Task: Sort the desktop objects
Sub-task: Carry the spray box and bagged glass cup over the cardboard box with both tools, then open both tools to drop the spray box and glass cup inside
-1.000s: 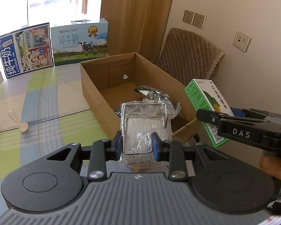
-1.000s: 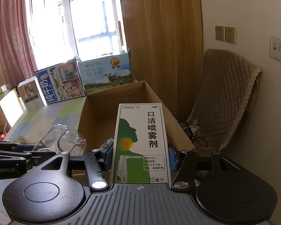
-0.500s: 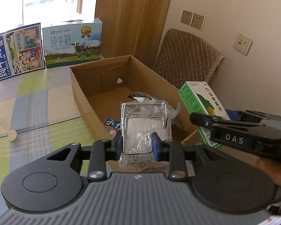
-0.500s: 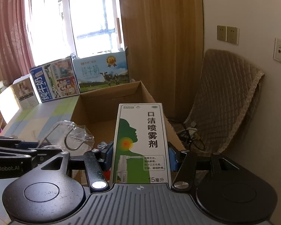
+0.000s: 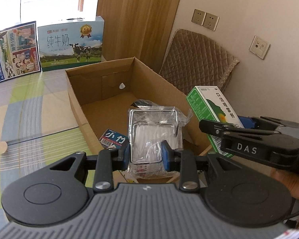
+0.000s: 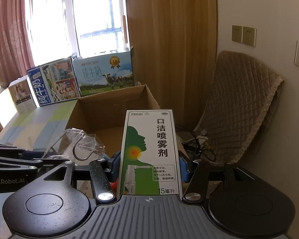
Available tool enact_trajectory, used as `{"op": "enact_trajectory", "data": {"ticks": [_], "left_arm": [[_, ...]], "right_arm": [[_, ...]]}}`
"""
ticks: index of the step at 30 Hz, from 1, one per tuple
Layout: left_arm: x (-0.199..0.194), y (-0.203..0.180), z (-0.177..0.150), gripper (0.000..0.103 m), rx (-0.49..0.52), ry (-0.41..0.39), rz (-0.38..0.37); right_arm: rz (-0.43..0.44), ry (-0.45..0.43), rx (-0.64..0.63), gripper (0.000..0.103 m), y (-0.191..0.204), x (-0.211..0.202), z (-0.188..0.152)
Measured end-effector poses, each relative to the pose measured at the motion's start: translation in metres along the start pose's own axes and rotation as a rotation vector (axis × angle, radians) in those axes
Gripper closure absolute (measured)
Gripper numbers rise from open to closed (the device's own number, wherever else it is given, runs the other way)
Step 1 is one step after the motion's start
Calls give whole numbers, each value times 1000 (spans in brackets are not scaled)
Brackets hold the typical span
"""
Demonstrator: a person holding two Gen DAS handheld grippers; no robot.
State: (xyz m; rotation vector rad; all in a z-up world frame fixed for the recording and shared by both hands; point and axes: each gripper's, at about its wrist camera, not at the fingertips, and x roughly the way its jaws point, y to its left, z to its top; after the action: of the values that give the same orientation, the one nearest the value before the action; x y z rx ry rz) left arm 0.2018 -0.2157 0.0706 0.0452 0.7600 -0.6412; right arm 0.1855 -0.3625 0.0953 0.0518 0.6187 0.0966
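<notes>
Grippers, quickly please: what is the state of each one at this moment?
Left gripper: closed on the plastic-wrapped wire rack.
Right gripper: closed on the green and white spray box.

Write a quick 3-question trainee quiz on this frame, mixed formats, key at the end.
1. True or false: the left hand-held gripper is empty.
2. Multiple choice: what does the right hand-held gripper hold? A) a blue milk carton B) a green-and-white spray box C) a wooden spoon
3. Short answer: what already lies inside the cardboard box, by its near left wall?

Key
1. False: it is shut on a plastic-wrapped wire rack, held over the box's near end.
2. B; the box stands upright between the pads.
3. A small blue packet with white characters; something silvery also shows behind the rack, too hidden to name.
</notes>
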Motion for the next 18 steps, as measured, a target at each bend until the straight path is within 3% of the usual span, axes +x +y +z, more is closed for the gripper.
{"op": "enact_trajectory", "data": {"ticks": [18], "left_arm": [[23,10,3,77,-26,5,-3]], "right_arm": [[-4,25,-19,50,-1,23,4]]}}
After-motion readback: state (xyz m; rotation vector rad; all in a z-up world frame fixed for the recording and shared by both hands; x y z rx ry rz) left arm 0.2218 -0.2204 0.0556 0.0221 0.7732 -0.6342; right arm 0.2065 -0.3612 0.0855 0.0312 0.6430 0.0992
